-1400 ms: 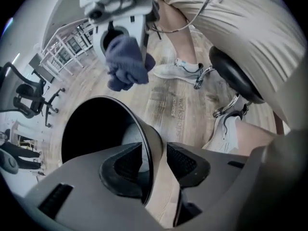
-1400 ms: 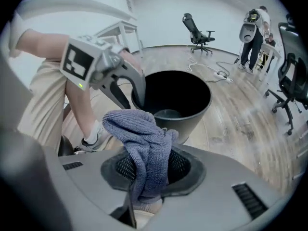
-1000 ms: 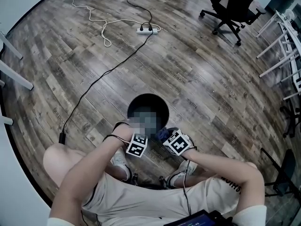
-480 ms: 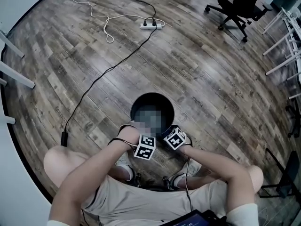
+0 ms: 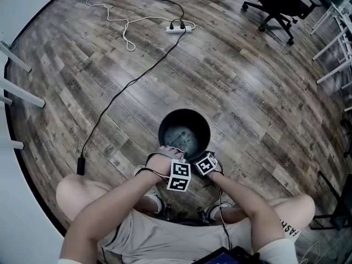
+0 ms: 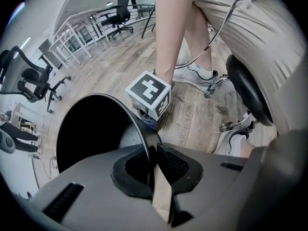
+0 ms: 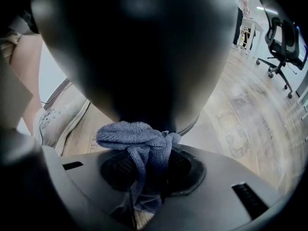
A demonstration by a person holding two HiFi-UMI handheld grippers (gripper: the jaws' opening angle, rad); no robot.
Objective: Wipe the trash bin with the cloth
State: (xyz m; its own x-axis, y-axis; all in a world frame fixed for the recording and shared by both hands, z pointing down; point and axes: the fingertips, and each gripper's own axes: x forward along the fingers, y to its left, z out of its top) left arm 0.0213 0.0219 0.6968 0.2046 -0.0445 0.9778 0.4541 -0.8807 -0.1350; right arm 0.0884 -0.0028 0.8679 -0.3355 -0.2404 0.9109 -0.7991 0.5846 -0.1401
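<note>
Trash bin (image 5: pixel 166 126), black and round, stands upright on the wooden floor (image 5: pixel 247 92) just in front of the seated person's legs, its open mouth facing the head view. The left gripper (image 6: pixel 155 165) points steeply down and is clenched on the bin's near rim, with the thin wall pinched between its jaws, one inside and one outside. Just beside it, the right gripper (image 7: pixel 147 172) grasps a grey-blue cloth (image 7: pixel 139 138), which is bunched between its jaws with a fold bulging out in front. That fold lies against the bin's dark outer wall near its base. It seems to touch, though the wall is too close there to look sharp. Farther off across the floor, a black cable (image 5: pixel 126 89) runs to a white power strip (image 5: pixel 180 28). An office chair (image 5: pixel 278 1) stands well apart.
</note>
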